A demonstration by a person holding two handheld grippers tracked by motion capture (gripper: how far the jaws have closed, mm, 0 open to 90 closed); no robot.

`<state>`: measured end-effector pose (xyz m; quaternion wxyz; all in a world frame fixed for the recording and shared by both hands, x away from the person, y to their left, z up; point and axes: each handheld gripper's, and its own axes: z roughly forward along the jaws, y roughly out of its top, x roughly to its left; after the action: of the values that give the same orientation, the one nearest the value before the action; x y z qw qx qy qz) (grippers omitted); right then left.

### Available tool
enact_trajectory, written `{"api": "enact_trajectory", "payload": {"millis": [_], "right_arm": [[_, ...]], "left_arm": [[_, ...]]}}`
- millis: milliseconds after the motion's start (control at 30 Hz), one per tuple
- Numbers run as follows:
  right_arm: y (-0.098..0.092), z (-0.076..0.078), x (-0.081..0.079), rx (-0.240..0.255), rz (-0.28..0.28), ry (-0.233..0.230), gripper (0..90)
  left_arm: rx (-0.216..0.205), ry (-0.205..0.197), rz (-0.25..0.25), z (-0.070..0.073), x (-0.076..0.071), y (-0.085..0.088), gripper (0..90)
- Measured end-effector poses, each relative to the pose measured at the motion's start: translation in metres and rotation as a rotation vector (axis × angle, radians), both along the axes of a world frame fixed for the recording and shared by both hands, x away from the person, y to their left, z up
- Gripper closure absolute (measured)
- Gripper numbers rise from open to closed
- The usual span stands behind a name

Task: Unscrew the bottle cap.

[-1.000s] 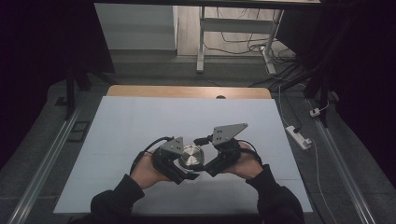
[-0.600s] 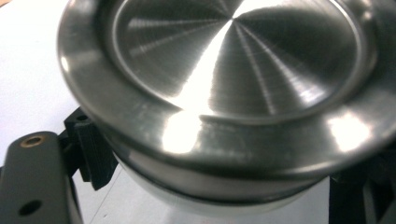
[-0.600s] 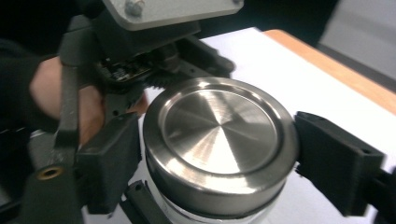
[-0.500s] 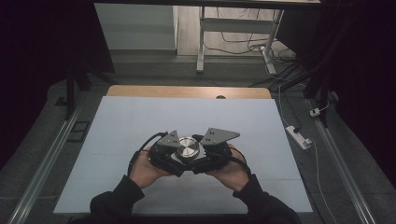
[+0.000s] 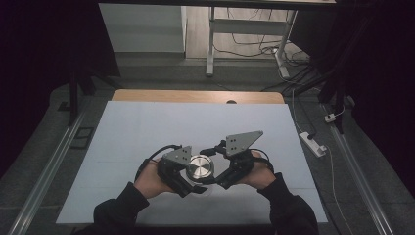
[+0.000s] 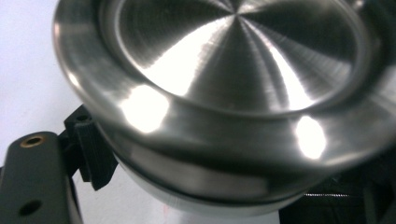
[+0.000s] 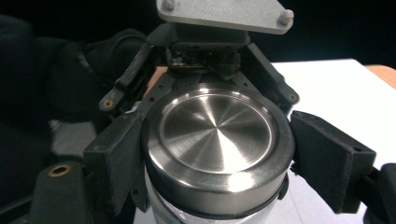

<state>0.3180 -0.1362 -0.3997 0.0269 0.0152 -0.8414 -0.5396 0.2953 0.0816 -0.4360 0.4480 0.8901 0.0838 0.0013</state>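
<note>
right gripper (image 5: 215, 179): low centre of the high view, right of the canister; in the right gripper view its two black jaws stand at the left and right flanks of the steel lid (image 7: 217, 140). The jaws have just been closing with the lid between them, and by my reading they now clamp it.
left gripper (image 5: 188, 183): just left of centre in the high view; its jaws are closed on the canister (image 5: 200, 169) below the lid, one black jaw edge showing at the lower left of the left gripper view against the canister wall.
canister, place: lower centre of the high view, between the two grippers, above the white table mat (image 5: 147, 127).
long axis: upright, the lid's brushed face turned up toward the high camera.
relation the next move turns on: the two grippers face each other across the canister, left on the body, right on the lid, so a twist about the upright axis looks like the coming move.
nearer hand: both are at the canister, neither nearer.
right gripper view adds: both jaws flanking the lid, the dark seam under it, the pale body below.
left gripper view adds: the lid's (image 6: 233, 70) rim very close, tilted in frame.
</note>
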Motion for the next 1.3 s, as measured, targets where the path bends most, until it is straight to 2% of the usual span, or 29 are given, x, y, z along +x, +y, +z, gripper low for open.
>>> {"api": "enact_trajectory", "payload": {"millis": [67, 167, 267, 333, 433, 533, 600, 733, 833, 933, 1033, 1233, 1300], "right_arm": [[-0.001, 0.001, 0.001, -0.010, -0.039, 0.012, 19.9], [0.003, 0.007, -0.002, -0.012, -0.145, 0.021, 14.0], [0.009, 0.011, -0.008, -0.033, -0.245, 0.003, 11.3], [0.015, 0.010, -0.011, -0.053, -0.318, -0.005, 11.0], [0.023, 0.005, -0.014, -0.064, -0.396, -0.008, 11.3], [0.027, 0.000, -0.013, -0.059, -0.440, 0.000, 14.0], [0.027, -0.002, -0.012, -0.047, -0.419, 0.019, 19.0], [0.028, -0.002, -0.015, -0.046, -0.401, -0.014, 19.8], [0.025, 0.000, -0.014, -0.033, -0.375, -0.006, 19.9], [0.022, 0.001, -0.012, -0.010, -0.327, 0.018, 20.0], [0.019, 0.004, -0.011, 0.001, -0.270, 0.018, 20.1], [0.016, 0.005, -0.011, -0.002, -0.186, -0.002, 20.1], [0.014, 0.004, -0.010, 0.002, -0.148, -0.002, 20.1]], "left_arm": [[-0.001, 0.005, 0.042, 0.000, 0.002, 0.000, 15.5], [0.011, 0.010, 0.120, -0.001, 0.006, 0.003, 15.5], [0.006, 0.023, 0.193, -0.002, 0.008, 0.004, 15.5], [0.001, 0.032, 0.216, -0.002, 0.010, 0.006, 15.5], [0.006, 0.026, 0.234, -0.002, 0.009, 0.005, 15.5], [0.013, 0.019, 0.231, -0.001, 0.008, 0.003, 15.5], [0.017, 0.018, 0.225, -0.001, 0.007, 0.002, 15.5], [0.009, 0.014, 0.204, -0.001, 0.006, 0.002, 15.5], [0.008, 0.004, 0.184, 0.001, 0.005, 0.003, 15.5], [-0.003, 0.001, 0.143, 0.003, 0.004, 0.004, 15.5], [-0.022, 0.007, 0.108, 0.004, 0.003, 0.004, 15.5], [-0.017, 0.002, 0.062, 0.005, 0.001, 0.003, 15.5], [-0.019, 0.002, 0.028, 0.004, 0.000, 0.003, 15.5]]}}
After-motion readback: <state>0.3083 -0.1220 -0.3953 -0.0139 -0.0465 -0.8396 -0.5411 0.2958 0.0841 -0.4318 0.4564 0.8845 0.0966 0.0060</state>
